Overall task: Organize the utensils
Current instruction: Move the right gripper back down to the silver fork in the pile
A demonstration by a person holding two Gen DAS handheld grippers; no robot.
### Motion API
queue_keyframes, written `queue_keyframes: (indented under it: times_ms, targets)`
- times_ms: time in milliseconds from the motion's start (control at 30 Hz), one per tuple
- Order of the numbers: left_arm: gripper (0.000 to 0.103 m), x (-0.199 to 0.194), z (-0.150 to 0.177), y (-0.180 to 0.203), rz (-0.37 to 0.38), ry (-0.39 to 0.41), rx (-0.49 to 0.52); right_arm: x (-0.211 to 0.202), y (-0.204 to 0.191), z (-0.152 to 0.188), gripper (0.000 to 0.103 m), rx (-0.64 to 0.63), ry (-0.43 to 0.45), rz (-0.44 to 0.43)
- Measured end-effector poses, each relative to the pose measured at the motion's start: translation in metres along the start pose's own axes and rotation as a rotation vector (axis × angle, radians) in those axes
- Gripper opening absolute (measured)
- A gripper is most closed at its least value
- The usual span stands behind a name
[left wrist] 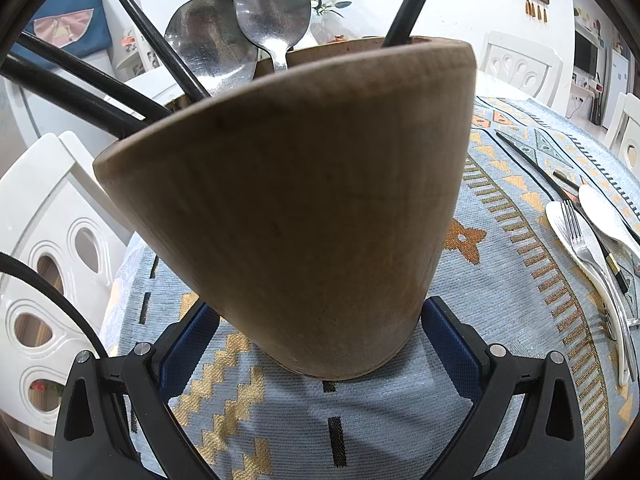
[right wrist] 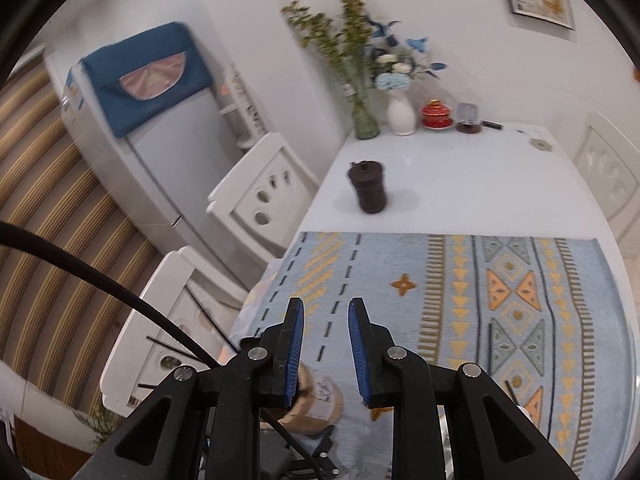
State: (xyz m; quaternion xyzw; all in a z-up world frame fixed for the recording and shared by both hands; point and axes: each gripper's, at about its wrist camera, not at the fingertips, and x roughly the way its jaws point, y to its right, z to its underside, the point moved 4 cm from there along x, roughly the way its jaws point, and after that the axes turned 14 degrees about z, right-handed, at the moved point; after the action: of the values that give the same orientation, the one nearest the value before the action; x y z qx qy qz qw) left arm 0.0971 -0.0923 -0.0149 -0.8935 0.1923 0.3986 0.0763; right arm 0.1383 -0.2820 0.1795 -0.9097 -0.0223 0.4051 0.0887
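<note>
Your left gripper [left wrist: 320, 344] has its blue-padded jaws set against the two sides of the wooden utensil holder [left wrist: 296, 208], low on its body near the base, so it is clamped on the holder. The holder fills the middle of the left wrist view: a smooth, matte brown cup with faint grain, narrow at the foot and flaring to a wide rim, leaning toward the upper right of the frame. Out of its mouth stand black chopsticks [left wrist: 92, 80], slim and glossy, fanning to the upper left, one more black stick [left wrist: 412, 4] at the top right, and two scuffed steel spoons [left wrist: 272, 8] with their bowls up at the top centre.

At the right edge of that view more utensils lie on the woven cloth [left wrist: 516, 264], well apart from the holder: a steel fork [left wrist: 580, 240] resting on a white spoon [left wrist: 568, 236], a second white spoon [left wrist: 608, 212] beside it, and a black chopstick [left wrist: 532, 160] running diagonally.

Your right gripper [right wrist: 326, 344] shows its ribbed blue pads slightly apart with nothing between them; only the pale blue cloth with gold and black patterning lies beyond. The holder's rim [right wrist: 320, 404] shows at the bottom centre, below and behind these jaws. Farther up, a dark lidded jar [right wrist: 368, 188] stands on the bare white tabletop [right wrist: 460, 176].
</note>
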Motion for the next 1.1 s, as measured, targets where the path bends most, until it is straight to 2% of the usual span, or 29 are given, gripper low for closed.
queue_keyframes:
  times_ms: [67, 133, 200, 367, 533, 767, 900, 1000, 1100]
  targets:
    - [0.102, 0.000, 0.000, 0.000, 0.000, 0.000, 0.000, -0.005, 0.013, -0.001, 0.023, 0.028, 0.006, 0.009]
    - [0.102, 0.000, 0.000, 0.000, 0.000, 0.000, 0.000, -0.010, 0.029, -0.002, 0.029, 0.063, 0.016, 0.026]
    - [0.102, 0.000, 0.000, 0.000, 0.000, 0.000, 0.000, -0.016, 0.045, -0.001, 0.039, 0.092, 0.027, 0.052]
    - [0.102, 0.000, 0.000, 0.000, 0.000, 0.000, 0.000, -0.019, 0.074, 0.014, 0.041, 0.129, 0.002, 0.112]
    - [0.102, 0.000, 0.000, 0.000, -0.002, 0.000, 0.001, -0.006, 0.098, 0.048, 0.041, 0.143, -0.098, 0.173]
    - [0.102, 0.000, 0.000, -0.001, -0.002, -0.001, 0.002, 0.035, 0.126, 0.115, 0.041, 0.222, -0.304, 0.216]
    - [0.102, 0.000, 0.000, 0.000, -0.002, 0.000, 0.001, 0.058, 0.137, 0.150, 0.041, 0.297, -0.421, 0.189]
    - [0.102, 0.000, 0.000, 0.000, -0.001, -0.001, 0.001, 0.068, 0.137, 0.166, 0.041, 0.336, -0.474, 0.158]
    - [0.102, 0.000, 0.000, 0.000, -0.001, 0.000, 0.001, 0.075, 0.132, 0.173, 0.041, 0.324, -0.497, 0.155]
